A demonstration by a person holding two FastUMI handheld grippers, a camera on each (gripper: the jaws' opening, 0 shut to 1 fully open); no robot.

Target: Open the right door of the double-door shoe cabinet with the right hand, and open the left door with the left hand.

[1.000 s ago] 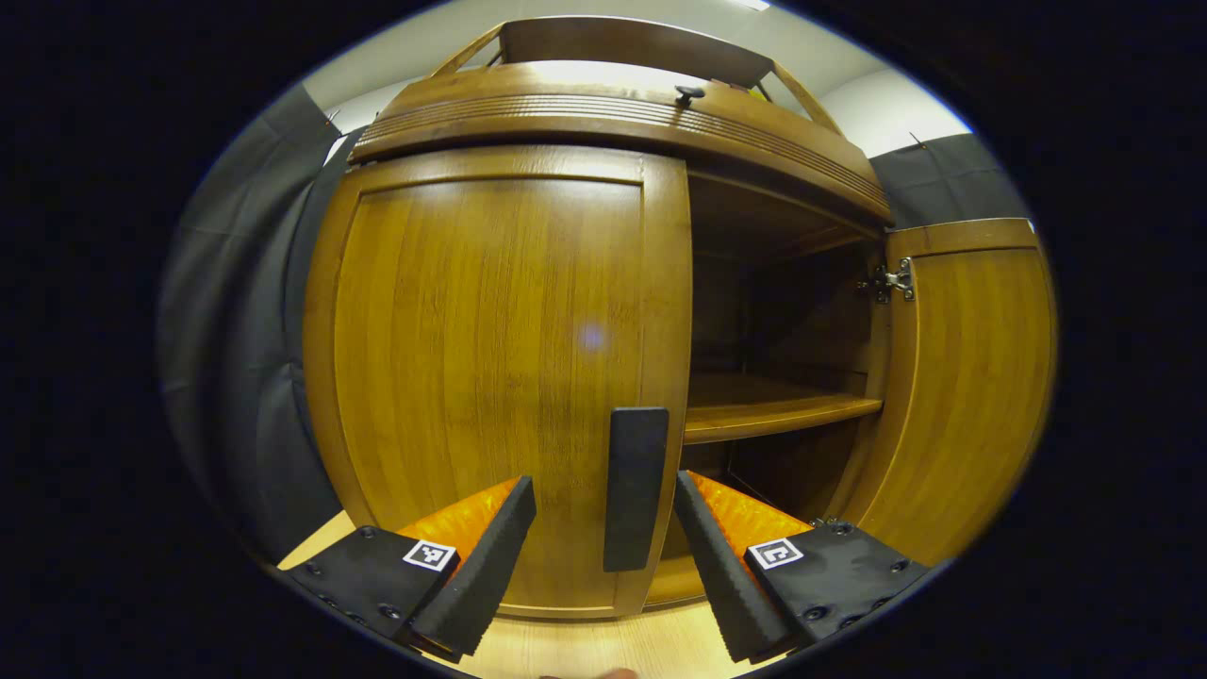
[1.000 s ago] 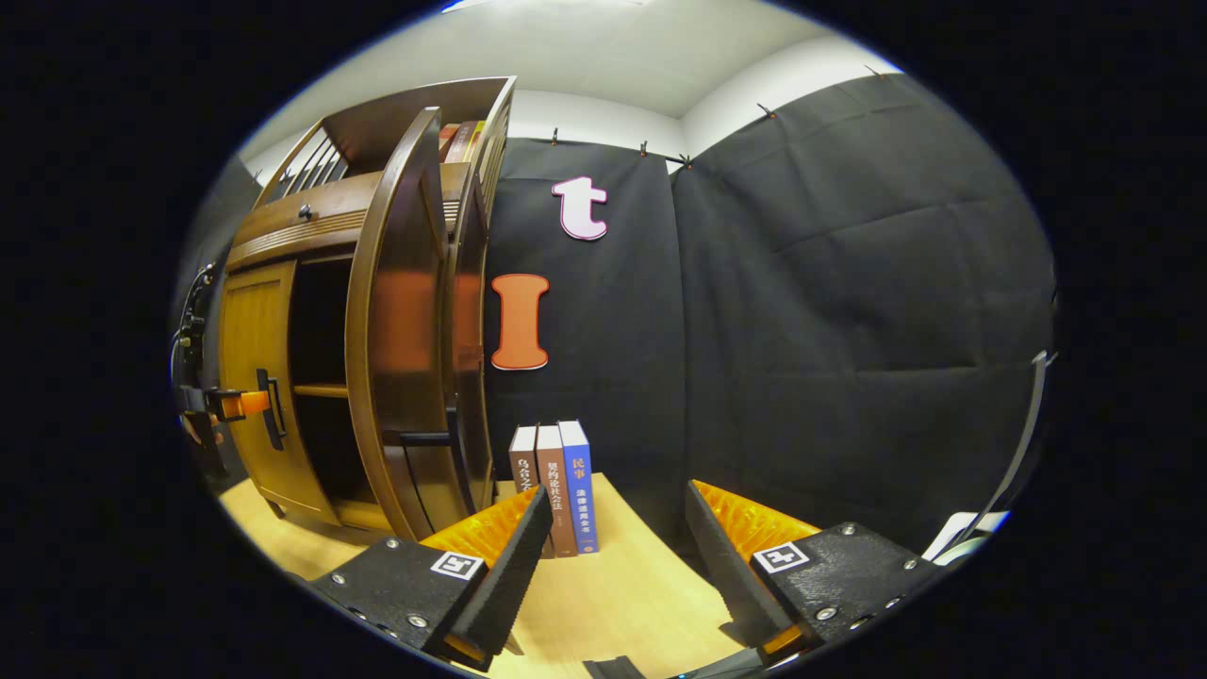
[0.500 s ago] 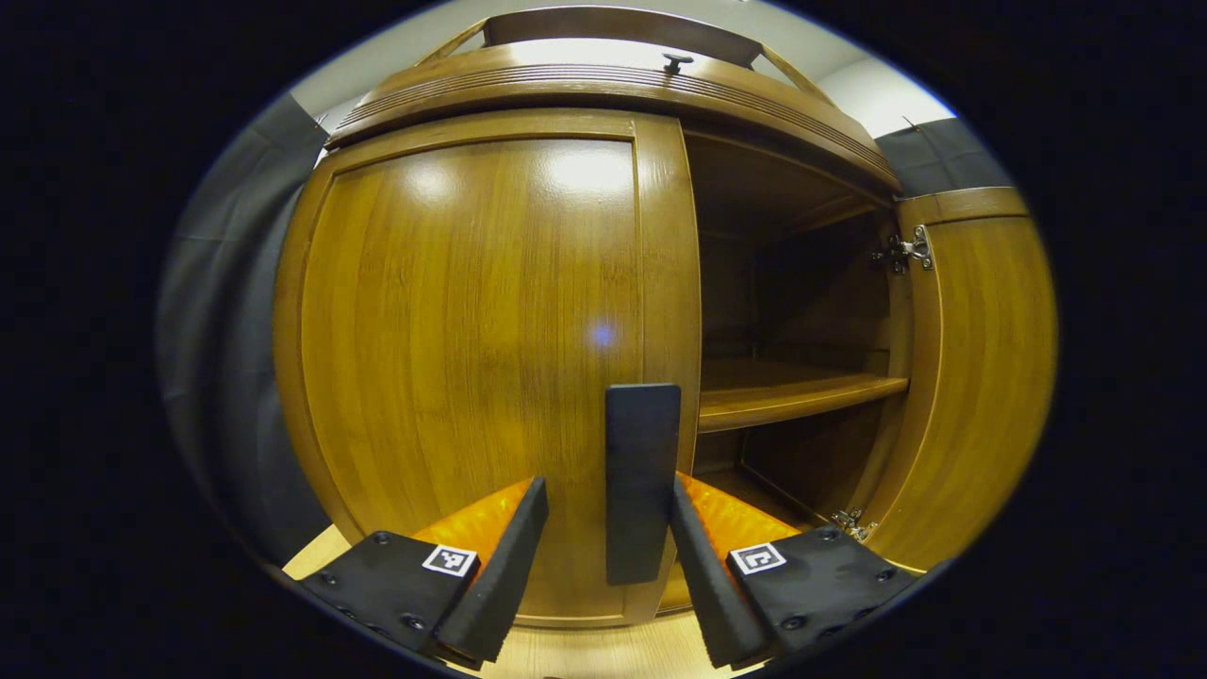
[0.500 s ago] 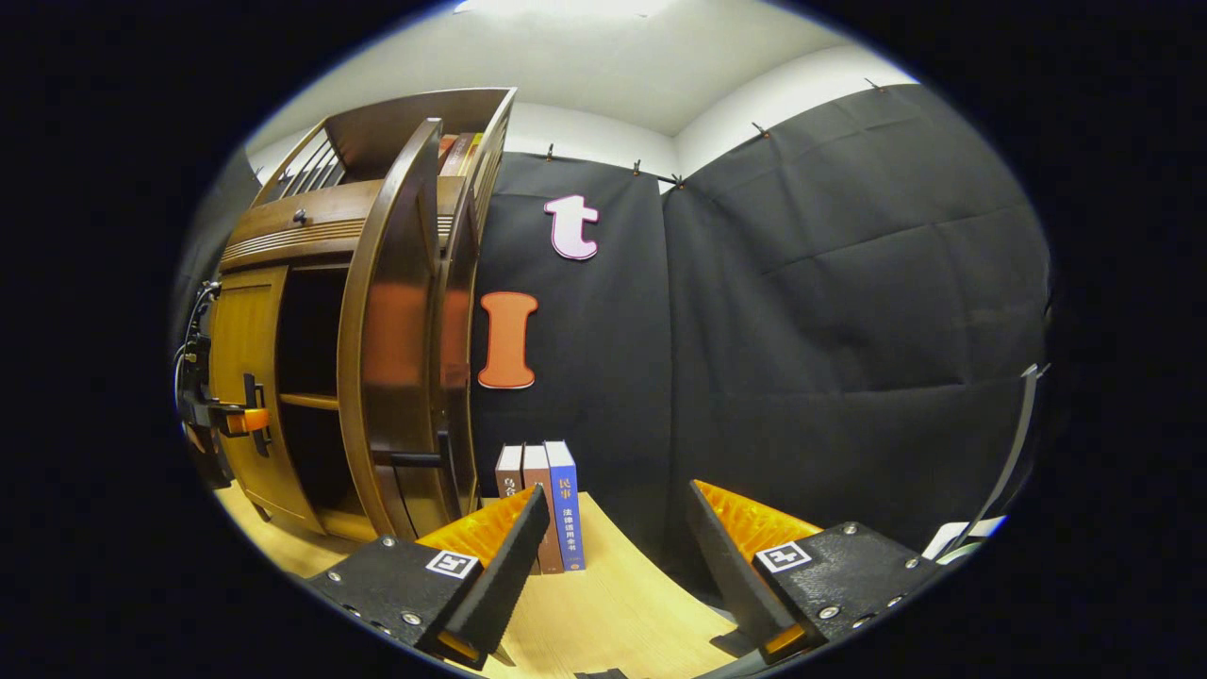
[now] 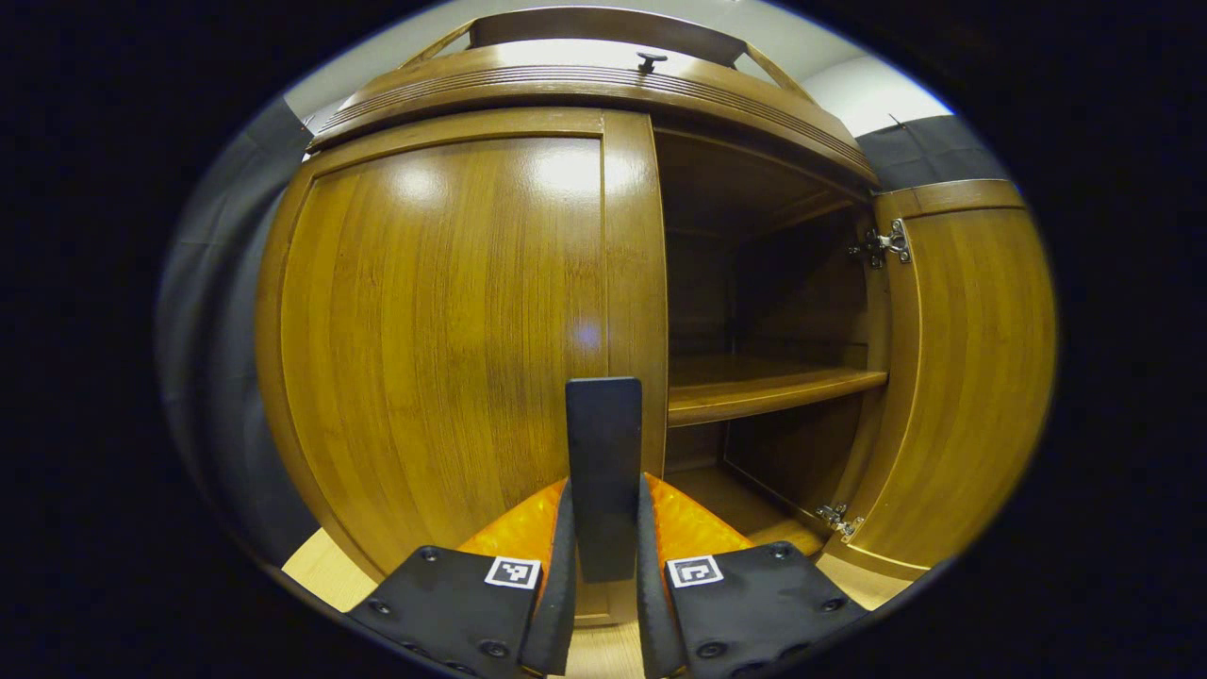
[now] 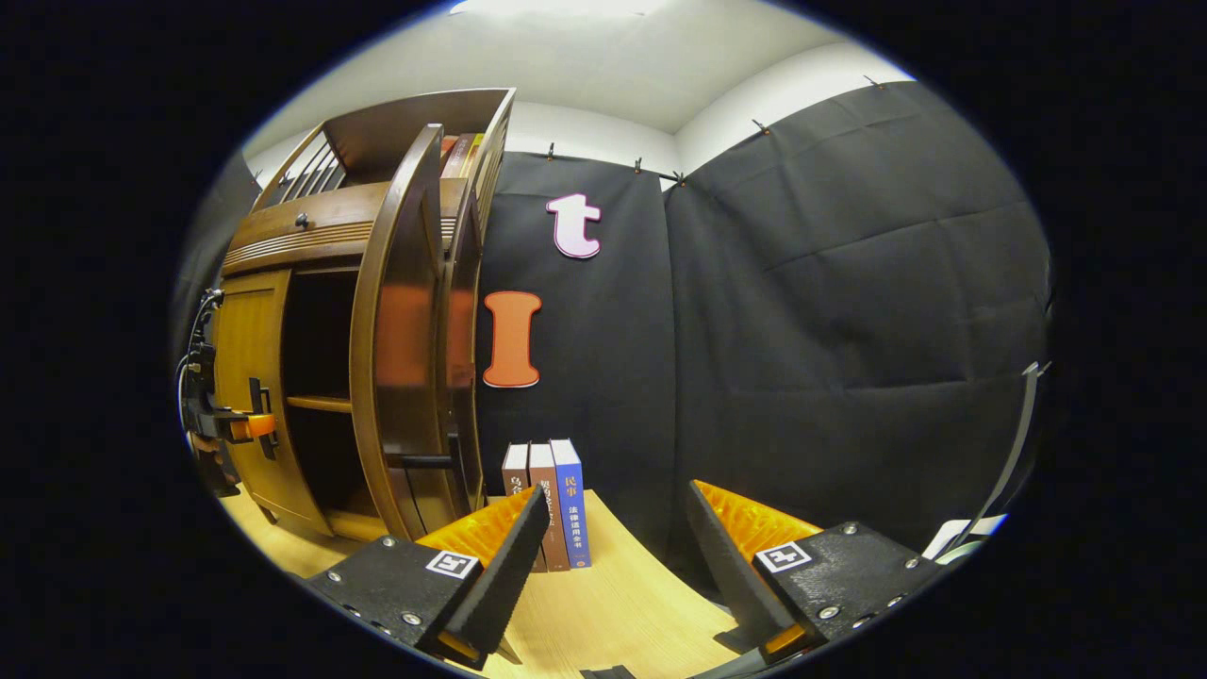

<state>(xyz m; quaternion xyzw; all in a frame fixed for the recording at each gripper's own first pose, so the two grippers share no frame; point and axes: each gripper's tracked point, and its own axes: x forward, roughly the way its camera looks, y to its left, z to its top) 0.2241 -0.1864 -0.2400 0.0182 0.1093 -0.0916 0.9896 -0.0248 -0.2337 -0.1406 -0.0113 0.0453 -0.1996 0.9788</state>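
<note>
A wooden shoe cabinet (image 5: 585, 90) stands close in front in the left gripper view. Its left door (image 5: 443, 349) is closed and carries a dark vertical handle (image 5: 603, 471). My left gripper (image 5: 603, 566) is shut on that handle, a finger pressing each side. The right door (image 5: 962, 368) is swung wide open, showing an inner shelf (image 5: 764, 382). In the right gripper view the open right door (image 6: 396, 330) stands edge-on, and the left gripper (image 6: 240, 426) holds the left door's handle far left. My right gripper (image 6: 608, 556) is open, away from the cabinet, holding nothing.
Three books (image 6: 552, 505) stand upright on the light wooden tabletop (image 6: 613, 613) beside the cabinet, against the black cloth wall. A drawer knob (image 5: 649, 61) sits above the doors. More books lie on the cabinet's top shelf (image 6: 462, 141).
My left gripper has moved in and shut its fingers on the left door's handle. The right gripper stays open and has barely moved.
</note>
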